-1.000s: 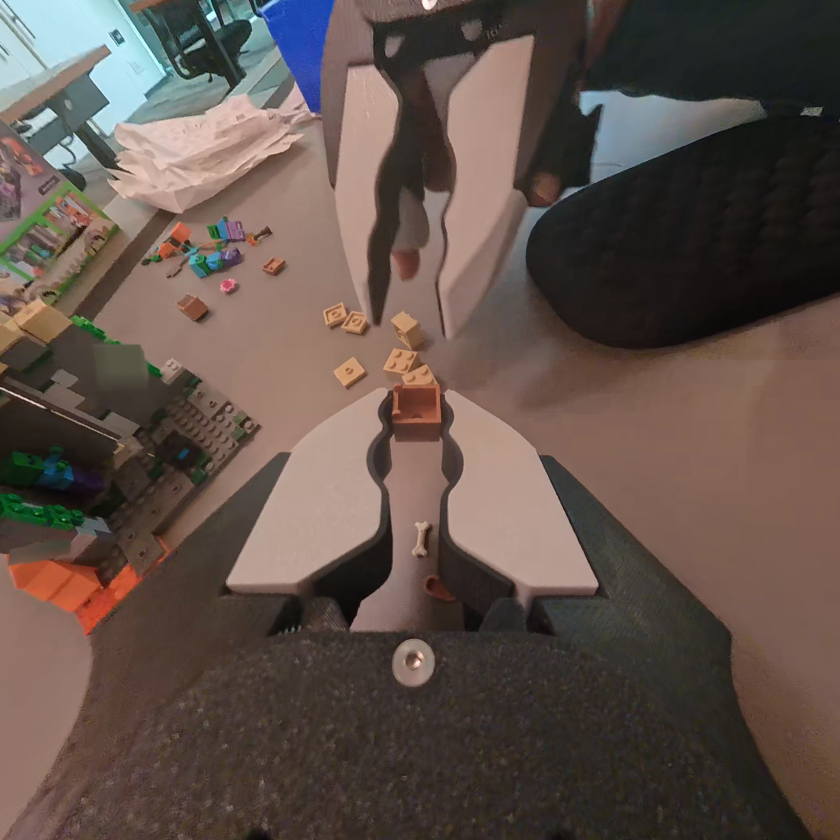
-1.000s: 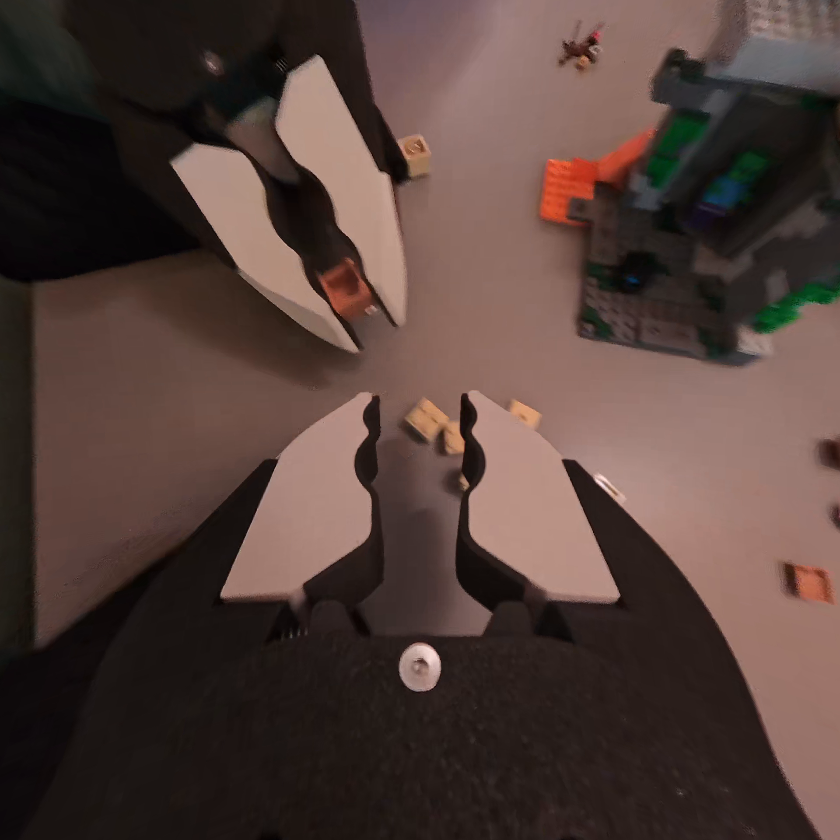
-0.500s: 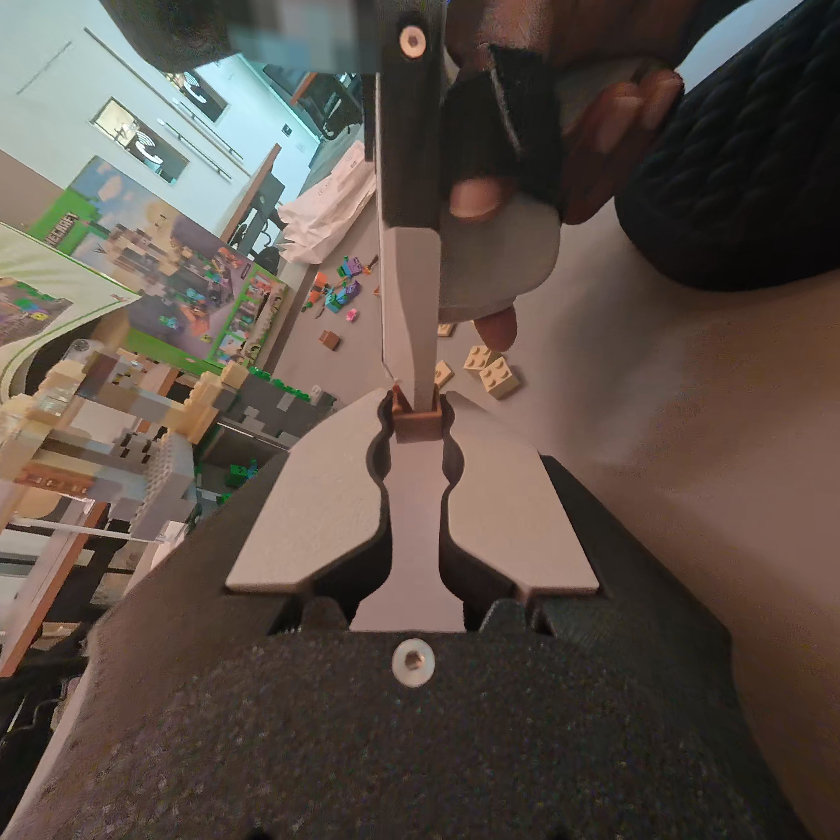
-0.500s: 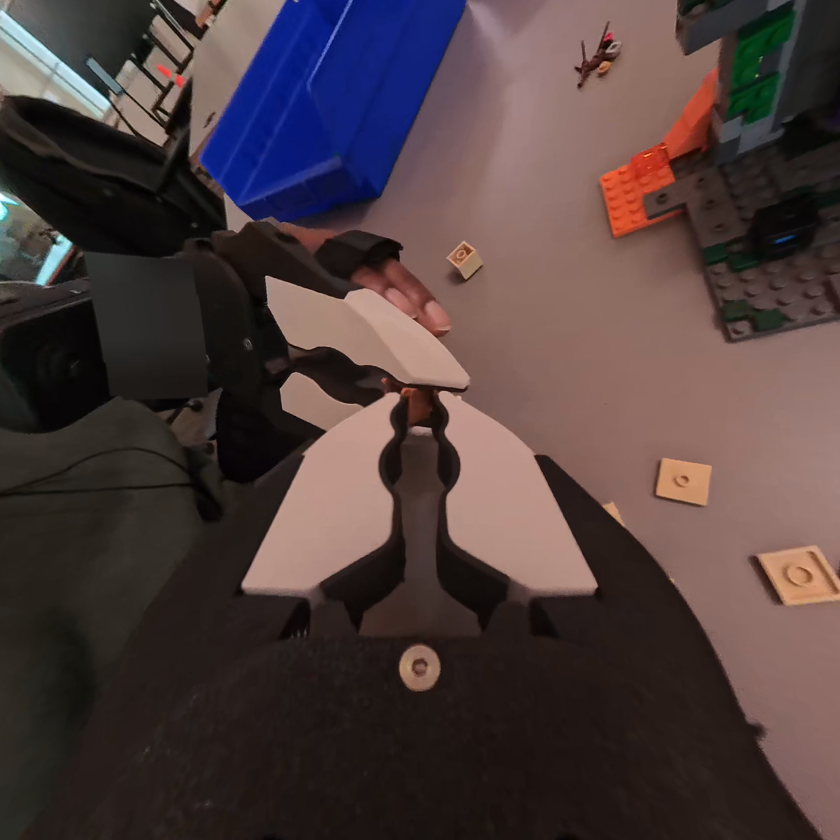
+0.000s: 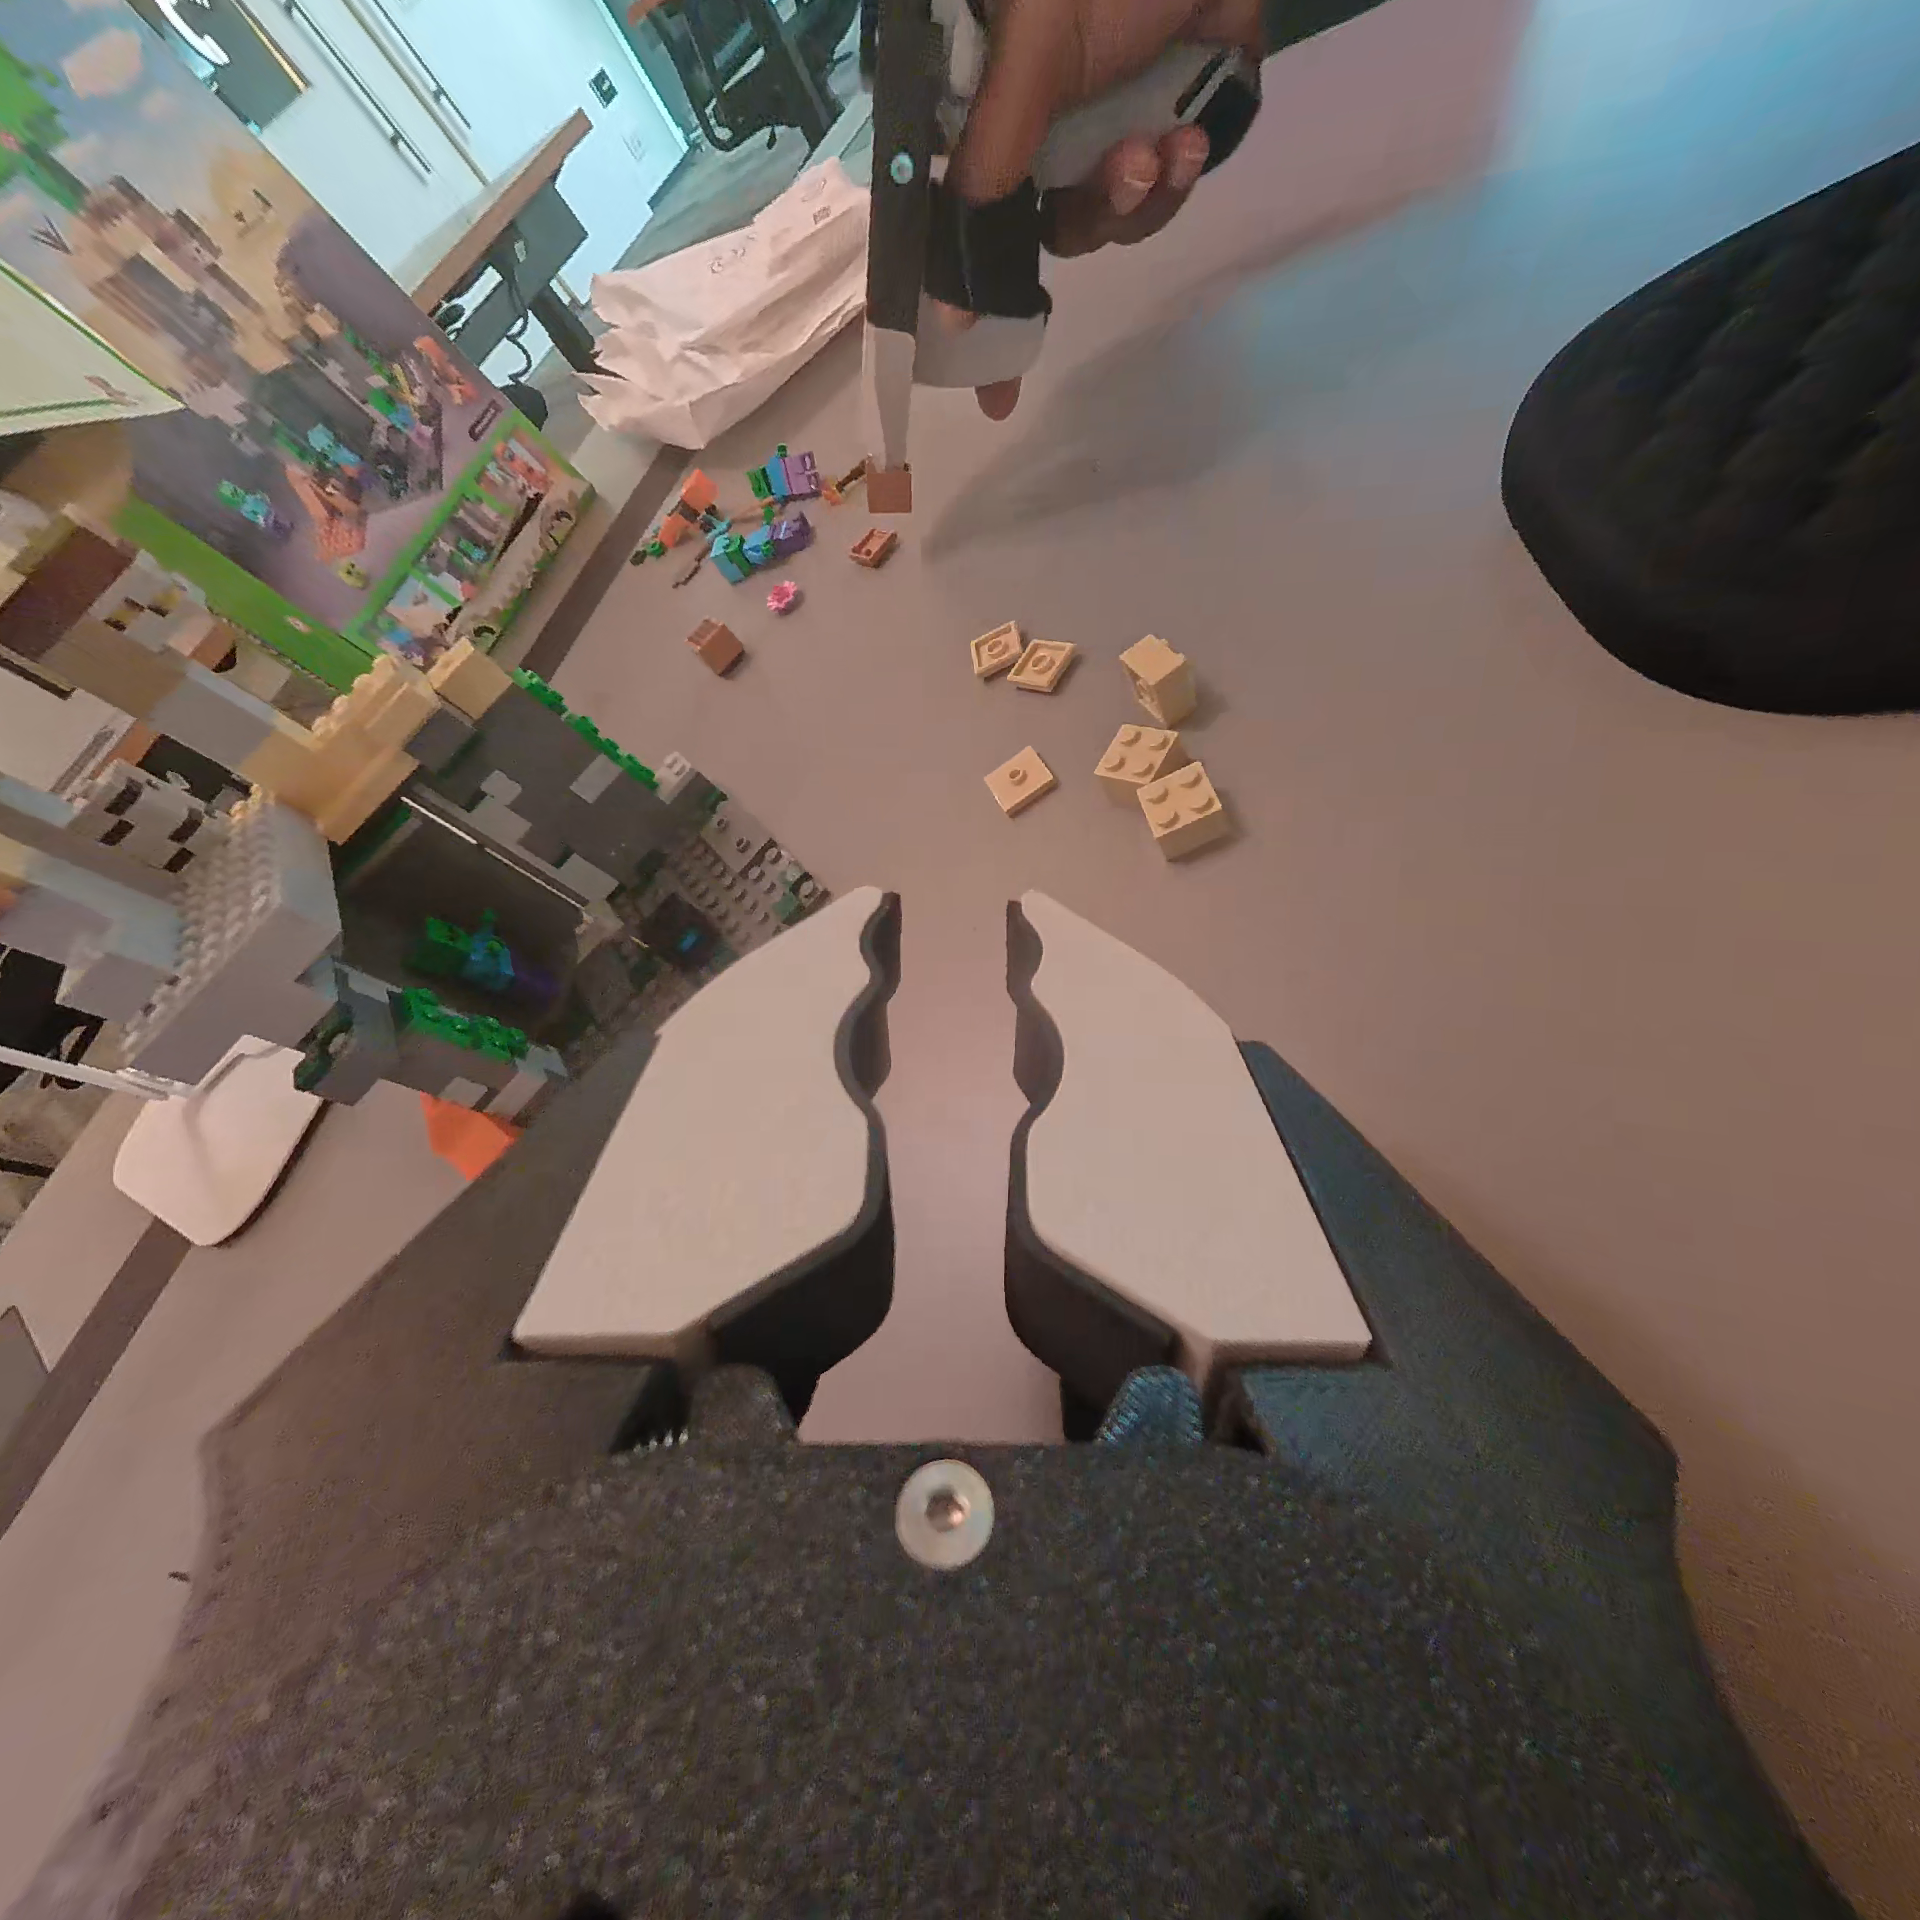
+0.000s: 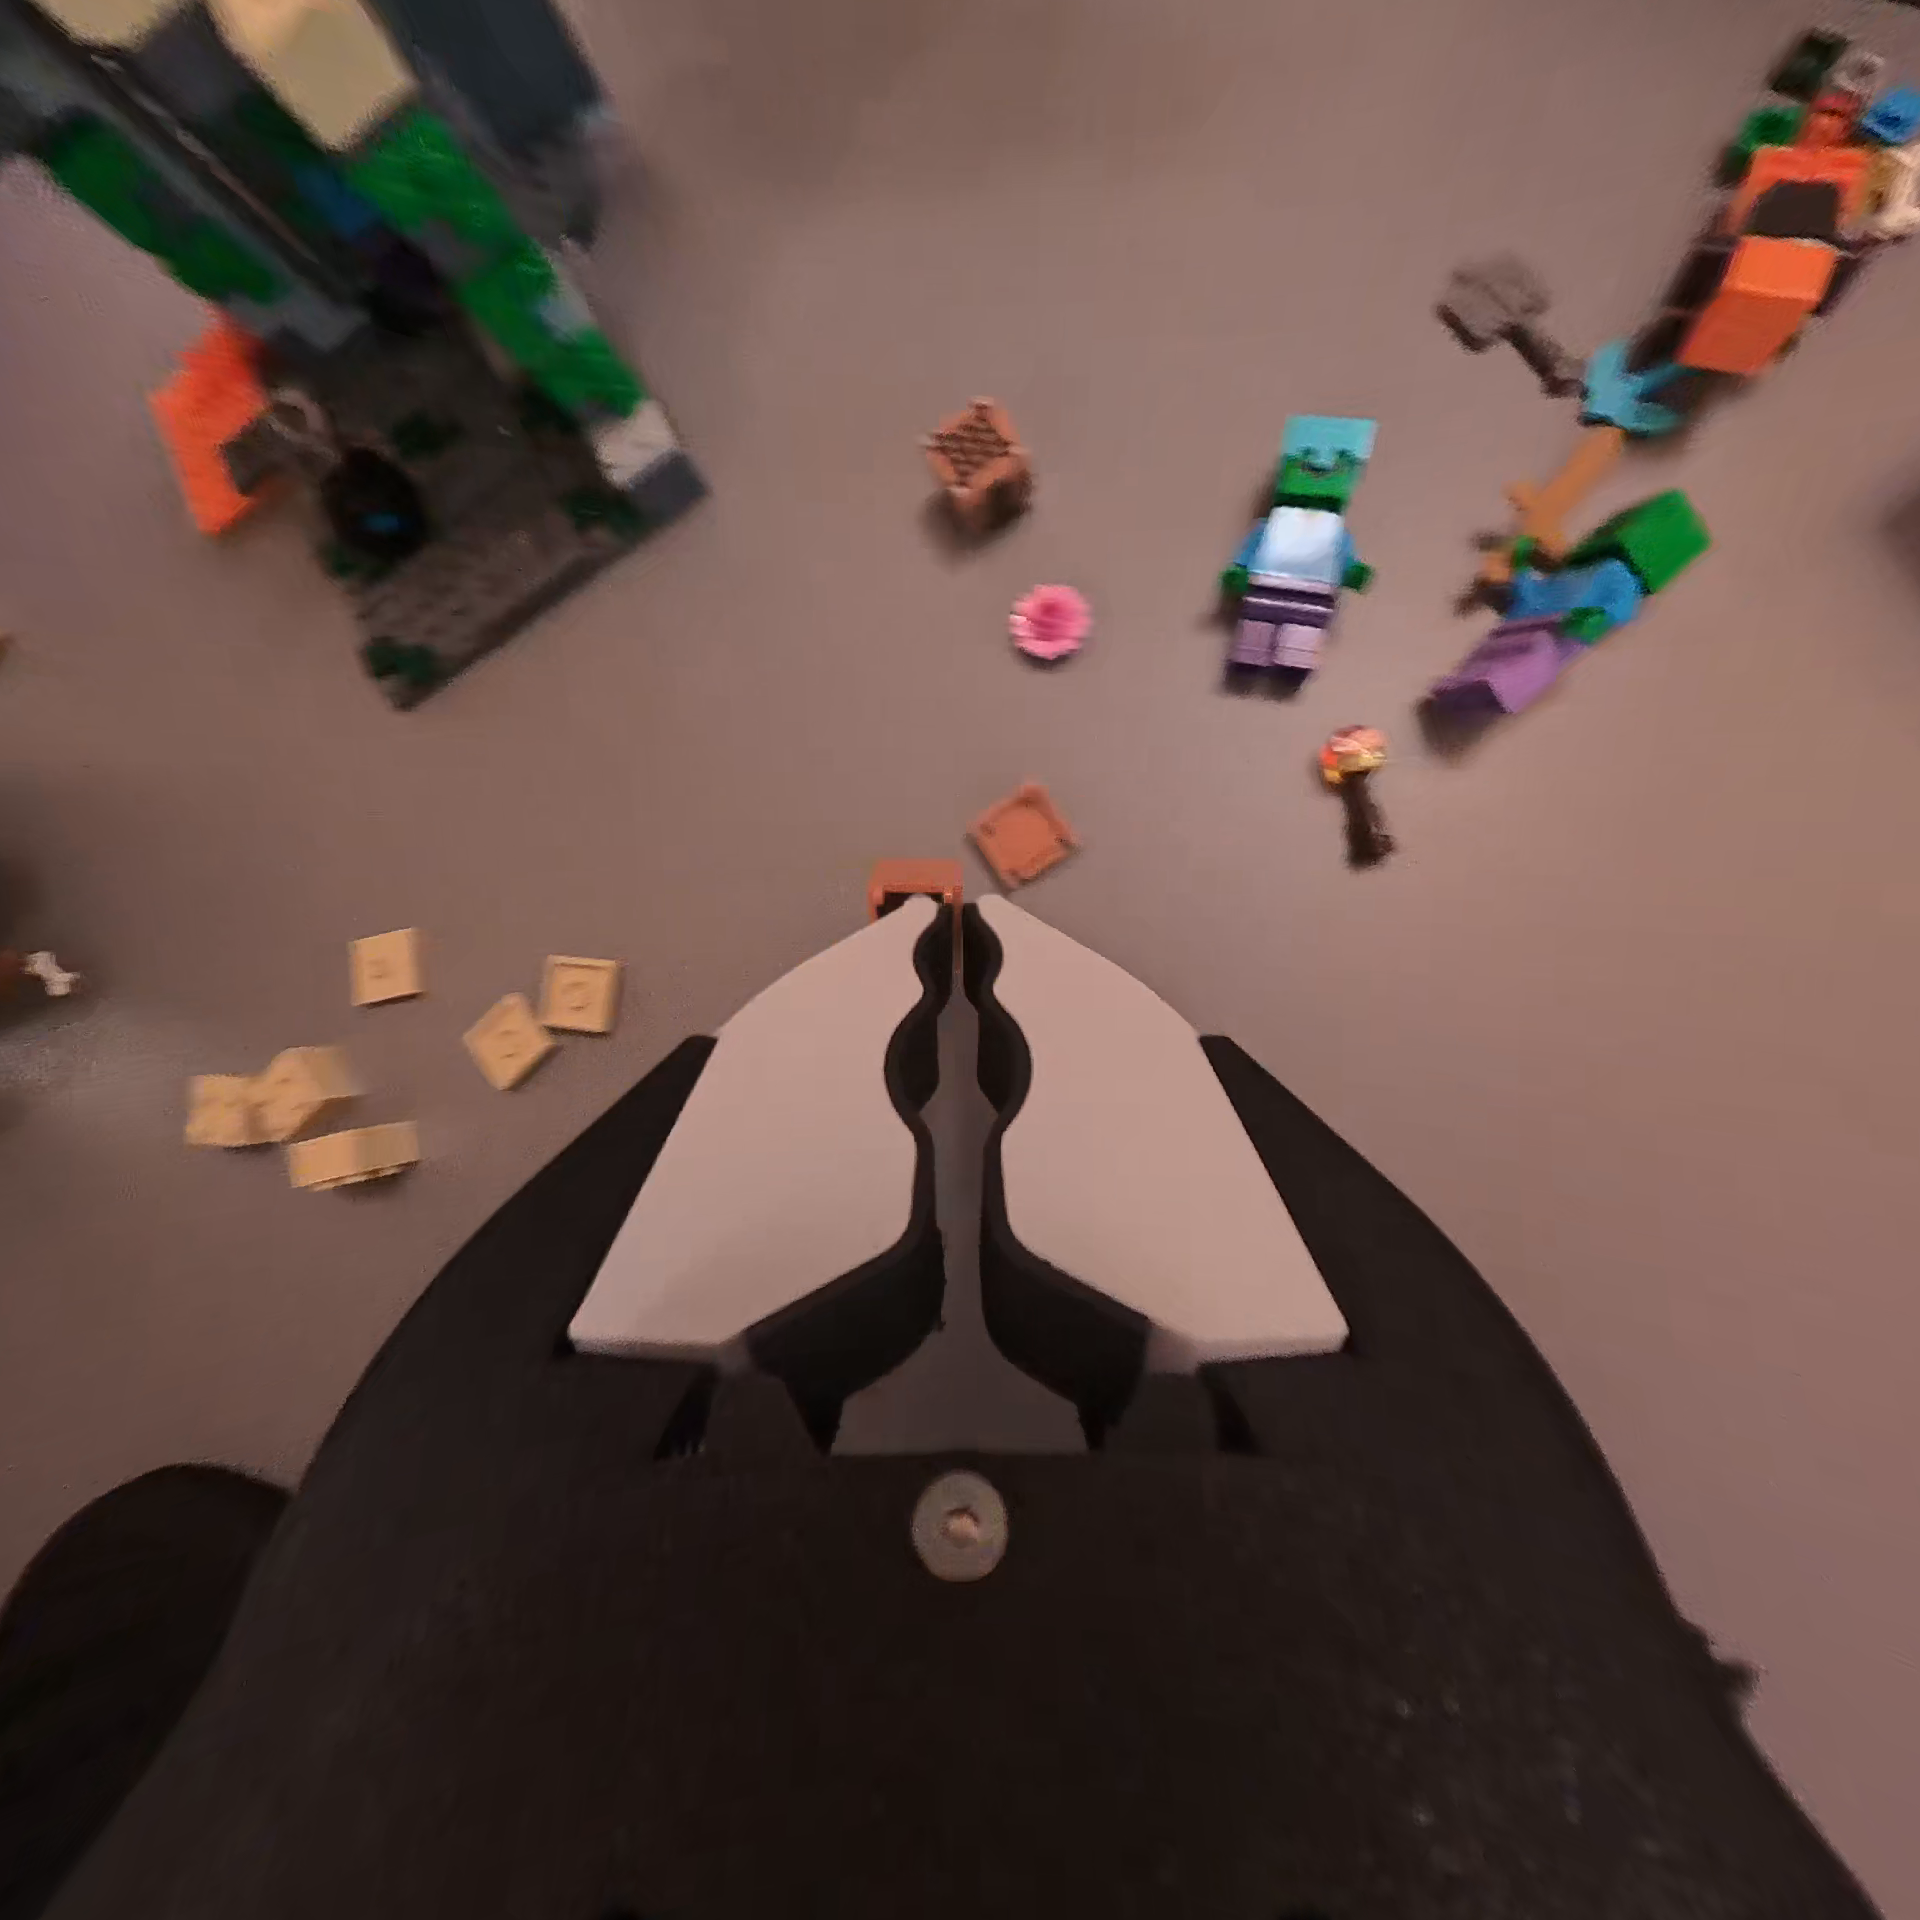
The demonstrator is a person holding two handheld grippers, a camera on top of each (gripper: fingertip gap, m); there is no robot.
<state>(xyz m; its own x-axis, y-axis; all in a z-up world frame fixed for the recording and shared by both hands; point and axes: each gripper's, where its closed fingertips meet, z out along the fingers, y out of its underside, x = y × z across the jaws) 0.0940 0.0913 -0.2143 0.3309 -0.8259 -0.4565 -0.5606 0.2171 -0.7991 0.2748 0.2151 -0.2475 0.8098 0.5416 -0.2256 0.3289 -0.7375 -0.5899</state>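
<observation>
Brown, boxy toy brick sits pinched in the right gripper above smooth grey tabletop; left gripper gapes empty near studded tan bricks.

Grey floor scattered with tan bricks, pink flower piece, zombie minifigure, brown tile. Grey-green brick castle, set box, crumpled paper bags, black cushion.
</observation>
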